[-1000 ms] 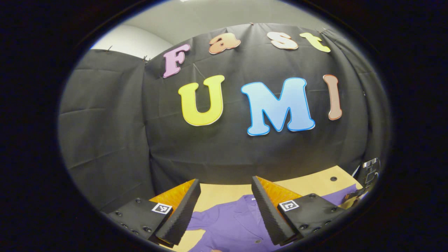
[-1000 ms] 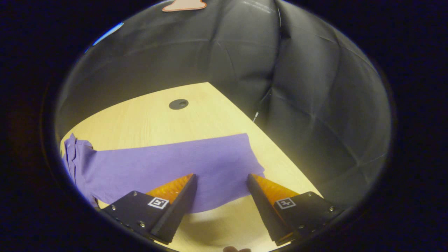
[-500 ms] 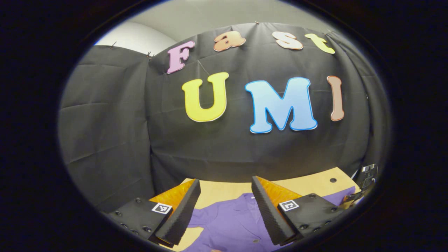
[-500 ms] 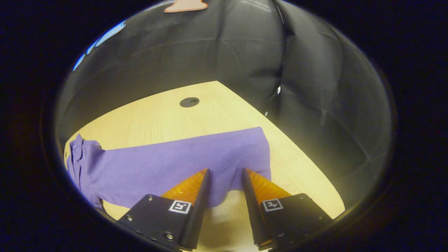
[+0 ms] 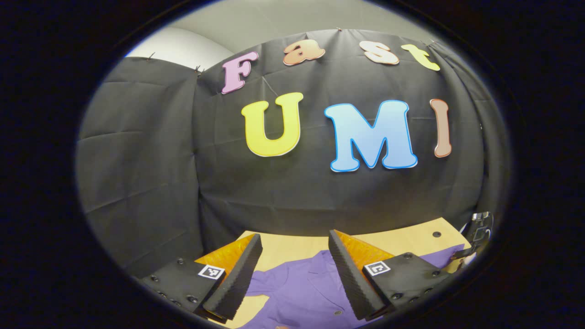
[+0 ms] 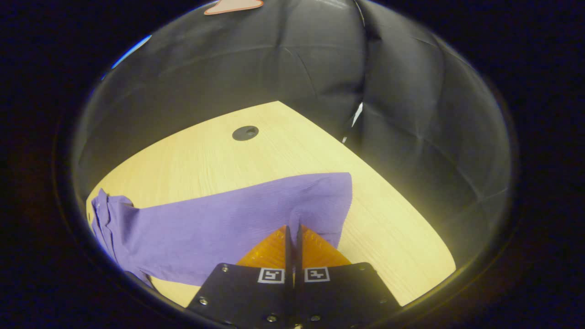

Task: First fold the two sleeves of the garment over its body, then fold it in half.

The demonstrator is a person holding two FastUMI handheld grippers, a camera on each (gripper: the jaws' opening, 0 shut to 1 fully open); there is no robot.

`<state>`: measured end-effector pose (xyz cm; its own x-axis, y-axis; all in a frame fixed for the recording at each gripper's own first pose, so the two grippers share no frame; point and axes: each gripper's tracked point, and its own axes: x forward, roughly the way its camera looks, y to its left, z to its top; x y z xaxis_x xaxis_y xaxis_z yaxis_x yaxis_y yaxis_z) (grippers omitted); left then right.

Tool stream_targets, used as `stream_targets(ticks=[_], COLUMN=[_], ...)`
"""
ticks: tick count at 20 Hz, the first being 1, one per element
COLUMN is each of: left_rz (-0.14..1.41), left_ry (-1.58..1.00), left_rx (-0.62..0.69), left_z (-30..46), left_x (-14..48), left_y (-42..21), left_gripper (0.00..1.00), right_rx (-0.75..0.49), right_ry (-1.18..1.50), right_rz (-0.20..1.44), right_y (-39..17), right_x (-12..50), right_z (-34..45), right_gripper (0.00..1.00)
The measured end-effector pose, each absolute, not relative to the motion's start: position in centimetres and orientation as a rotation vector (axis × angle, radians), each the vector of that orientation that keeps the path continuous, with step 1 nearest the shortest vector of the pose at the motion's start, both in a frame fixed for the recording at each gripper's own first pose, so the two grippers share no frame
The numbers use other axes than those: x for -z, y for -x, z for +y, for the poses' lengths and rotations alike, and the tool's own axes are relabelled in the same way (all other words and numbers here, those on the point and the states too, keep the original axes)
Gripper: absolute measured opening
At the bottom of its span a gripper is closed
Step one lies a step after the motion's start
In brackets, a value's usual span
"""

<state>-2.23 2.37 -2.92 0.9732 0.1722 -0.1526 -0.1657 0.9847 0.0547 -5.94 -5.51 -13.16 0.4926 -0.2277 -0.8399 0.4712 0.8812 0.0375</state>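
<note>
Pinching the sleeve near its cuff end, the right gripper has its jaws clenched on a raised fold of the purple cloth. From that fold the sleeve runs across the table toward a bunched part of the garment at the far left of the right gripper view. A dark round hole sits in the table beyond the sleeve. The left gripper is held above the garment, jaws released and well apart, with the collar and a button visible between them. The garment lies on the table, in front of the black cloth wall.
</note>
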Motion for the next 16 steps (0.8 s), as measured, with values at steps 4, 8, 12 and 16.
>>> stream_targets(ticks=[4,8,12,16], left_rz=[0.162,0.170,0.175,0.183], left_ry=[-0.029,-0.021,-0.033,-0.030], left_rx=[-0.174,-0.183,-0.197,-0.226], left_z=[2.5,2.9,3.9,5.2], left_x=[3.1,3.4,3.6,3.9], left_y=[2.5,2.8,3.4,4.0], left_gripper=[0.98,0.98,0.98,0.98], right_rx=[0.409,0.305,0.169,0.047], right_ry=[-0.343,-0.361,-0.358,-0.363], right_rz=[0.884,0.810,0.761,0.752], right_y=[3.7,1.2,-1.3,-2.4], right_x=[10.1,5.3,2.1,-0.1], right_z=[-3.9,2.0,10.3,19.2], right_gripper=[0.02,0.01,0.02,0.01])
